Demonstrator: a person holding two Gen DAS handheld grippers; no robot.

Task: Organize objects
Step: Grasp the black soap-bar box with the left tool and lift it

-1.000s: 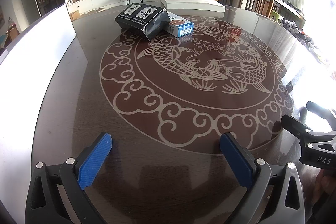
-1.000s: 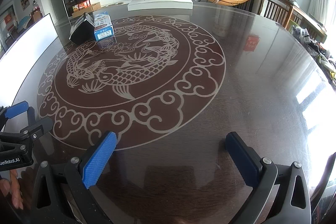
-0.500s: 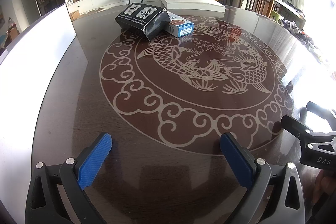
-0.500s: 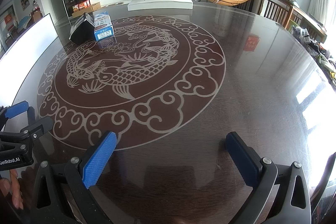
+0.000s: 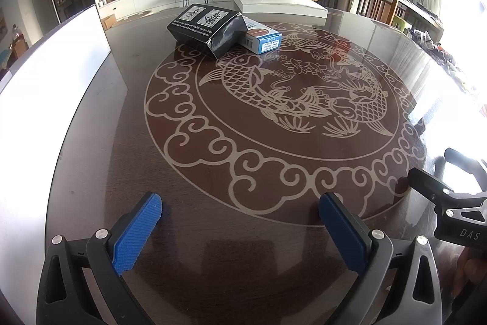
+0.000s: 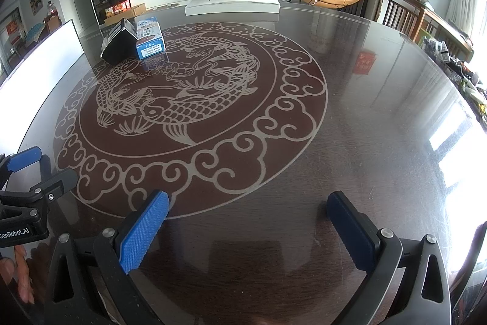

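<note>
Left claw (image 5: 240,210) agape, right claw (image 6: 248,209) agape, black box (image 5: 207,28) touching blue box (image 5: 261,37)

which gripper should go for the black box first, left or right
Left, probably. The black box lies nearly straight ahead of the open left gripper, while it sits far off to the left for the open right gripper.
</note>
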